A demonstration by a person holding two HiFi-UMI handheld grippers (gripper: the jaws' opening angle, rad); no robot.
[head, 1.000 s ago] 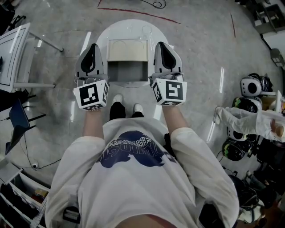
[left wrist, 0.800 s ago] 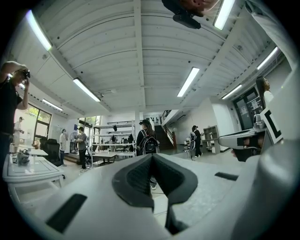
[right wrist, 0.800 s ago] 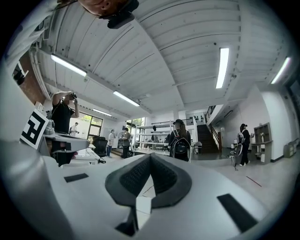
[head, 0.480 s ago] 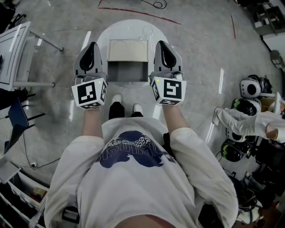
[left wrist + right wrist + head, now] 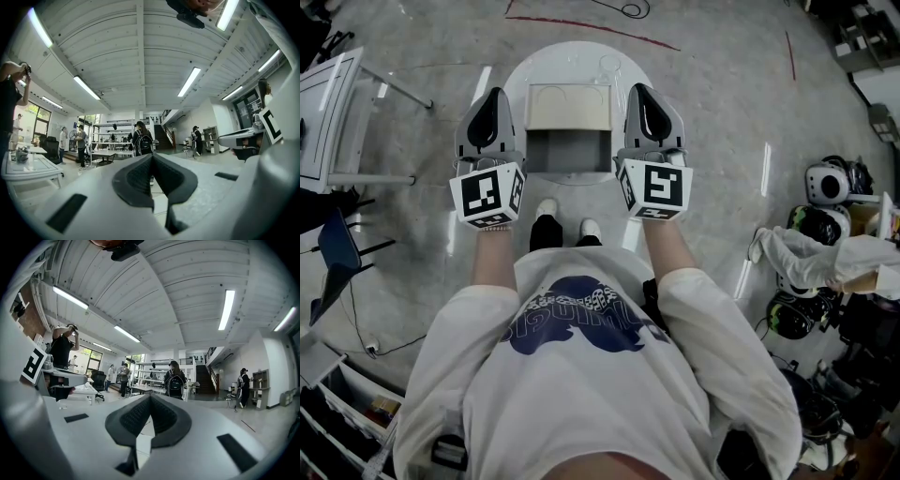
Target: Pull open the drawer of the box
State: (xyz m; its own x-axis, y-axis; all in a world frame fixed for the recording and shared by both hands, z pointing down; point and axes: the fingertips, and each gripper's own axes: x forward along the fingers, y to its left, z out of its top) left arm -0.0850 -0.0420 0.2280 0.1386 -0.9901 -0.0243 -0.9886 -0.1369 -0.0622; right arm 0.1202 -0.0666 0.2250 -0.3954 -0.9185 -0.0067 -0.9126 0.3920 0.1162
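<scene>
In the head view a beige box (image 5: 568,106) stands on a round white table (image 5: 572,54). Its grey drawer (image 5: 569,150) is pulled out toward me and looks empty. My left gripper (image 5: 495,96) is held to the left of the box and my right gripper (image 5: 642,92) to the right of it; neither touches the box. Both are shut with nothing between the jaws. The left gripper view shows its dark pads (image 5: 140,176) pressed together, aimed out into the room. The right gripper view shows the same of its pads (image 5: 140,416).
A white table (image 5: 328,112) stands at the left, and shelves with gear fill the lower left. Helmets (image 5: 825,183) and a person's sleeve (image 5: 825,258) are at the right. My shoes (image 5: 548,208) are below the round table. People stand far off in both gripper views.
Both grippers have edged slightly up the frame, the left one also a little leftward. The drawer has not moved. The sleeve at the right has shifted.
</scene>
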